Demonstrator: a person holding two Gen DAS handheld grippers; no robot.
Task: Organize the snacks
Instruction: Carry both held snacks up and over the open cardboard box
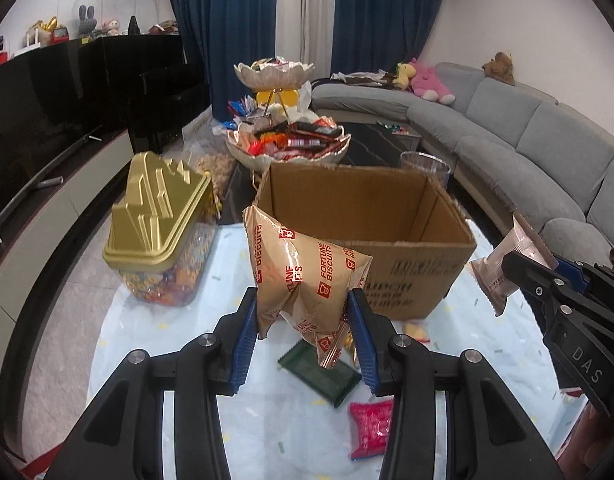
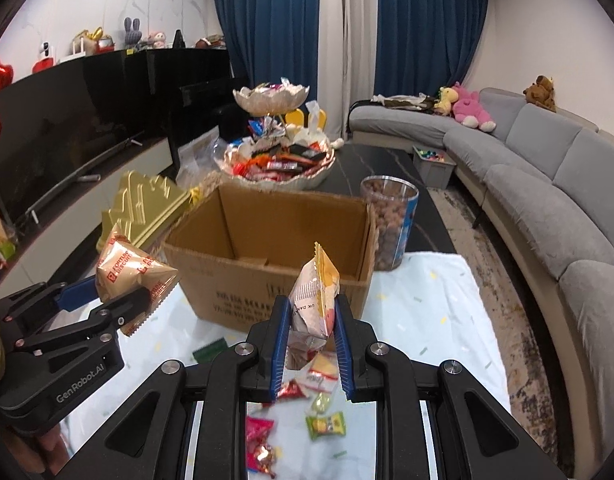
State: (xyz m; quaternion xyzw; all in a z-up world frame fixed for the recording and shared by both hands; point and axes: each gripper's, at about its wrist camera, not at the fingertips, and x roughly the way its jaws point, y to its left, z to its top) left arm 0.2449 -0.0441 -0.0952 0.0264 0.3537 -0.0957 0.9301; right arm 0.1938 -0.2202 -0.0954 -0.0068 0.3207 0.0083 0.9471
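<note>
- Left gripper (image 1: 303,320) grasps a tan biscuit bag (image 1: 307,268) (raised off the table).
- Right gripper (image 2: 311,336) clenches a pale packet (image 2: 313,300), near the box (image 2: 291,240).

Two indoor fisheye views, evenly and fairly brightly lit from overhead with soft, faint shadows; black vignette at all corners, straight lines bowing toward the edges; glare on the biscuit packet (image 1: 307,276) and black cabinet (image 2: 107,92); nearest loose sweets (image 2: 263,440) blurred, far sofa (image 1: 527,136) reasonably sharp.

Home living room: sofa (image 2: 527,168), curtains (image 2: 267,20), TV (image 2: 67,120).
</note>
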